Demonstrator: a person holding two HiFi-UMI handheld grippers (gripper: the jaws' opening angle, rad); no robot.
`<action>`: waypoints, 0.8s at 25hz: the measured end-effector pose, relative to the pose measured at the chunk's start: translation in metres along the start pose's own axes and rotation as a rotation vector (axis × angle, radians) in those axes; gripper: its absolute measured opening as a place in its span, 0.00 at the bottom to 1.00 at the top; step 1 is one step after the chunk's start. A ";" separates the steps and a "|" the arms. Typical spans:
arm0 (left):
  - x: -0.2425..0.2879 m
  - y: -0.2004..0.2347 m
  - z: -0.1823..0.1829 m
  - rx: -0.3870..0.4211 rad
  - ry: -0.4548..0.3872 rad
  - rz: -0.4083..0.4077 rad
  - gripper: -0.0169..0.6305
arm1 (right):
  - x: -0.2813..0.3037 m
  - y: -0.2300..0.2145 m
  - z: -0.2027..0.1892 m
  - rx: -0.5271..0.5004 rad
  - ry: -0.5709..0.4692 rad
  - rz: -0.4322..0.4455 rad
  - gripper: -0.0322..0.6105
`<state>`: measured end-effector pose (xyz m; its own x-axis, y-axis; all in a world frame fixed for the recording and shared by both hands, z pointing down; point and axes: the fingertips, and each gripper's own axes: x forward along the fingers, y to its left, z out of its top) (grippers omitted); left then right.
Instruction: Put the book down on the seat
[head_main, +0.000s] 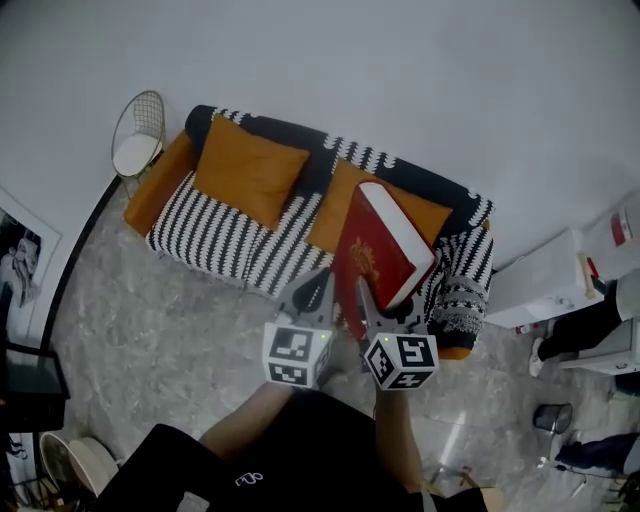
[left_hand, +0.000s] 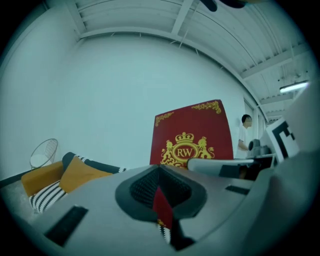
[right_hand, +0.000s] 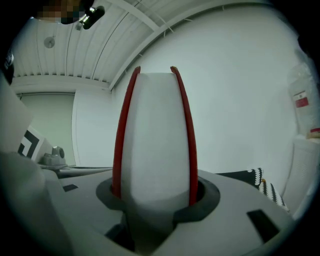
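A thick red book (head_main: 385, 245) with a gold crest is held over the right end of a black-and-white striped sofa (head_main: 215, 235). My left gripper (head_main: 322, 292) is shut on the book's lower left edge. In the left gripper view the cover (left_hand: 192, 135) stands upright past the left gripper (left_hand: 161, 197), and a thin red strip shows between its pads. My right gripper (head_main: 380, 305) is shut on the near end of the book. The right gripper view shows the white page block (right_hand: 155, 140) between two red covers, clamped in the right gripper (right_hand: 155, 200).
Orange cushions (head_main: 248, 170) lie on the sofa, one (head_main: 425, 210) behind the book. A round wire chair (head_main: 138, 135) stands at the sofa's left end. White cabinets (head_main: 545, 275) and a person's legs (head_main: 590, 325) are at the right. A person (left_hand: 245, 132) stands by the far wall.
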<state>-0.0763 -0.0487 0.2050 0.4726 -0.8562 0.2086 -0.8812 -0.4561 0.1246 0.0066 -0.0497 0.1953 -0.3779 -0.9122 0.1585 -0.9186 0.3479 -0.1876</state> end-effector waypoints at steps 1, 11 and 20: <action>0.003 -0.003 0.003 0.002 -0.003 -0.004 0.05 | -0.001 -0.005 0.003 -0.001 -0.002 -0.006 0.41; 0.031 -0.037 -0.013 -0.010 0.052 -0.054 0.05 | -0.007 -0.043 -0.008 0.029 0.043 -0.039 0.41; 0.042 -0.031 -0.035 -0.041 0.106 -0.024 0.05 | 0.000 -0.047 -0.036 0.052 0.110 -0.015 0.41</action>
<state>-0.0287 -0.0619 0.2435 0.4944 -0.8137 0.3058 -0.8692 -0.4643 0.1698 0.0455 -0.0581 0.2387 -0.3768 -0.8870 0.2667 -0.9181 0.3196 -0.2342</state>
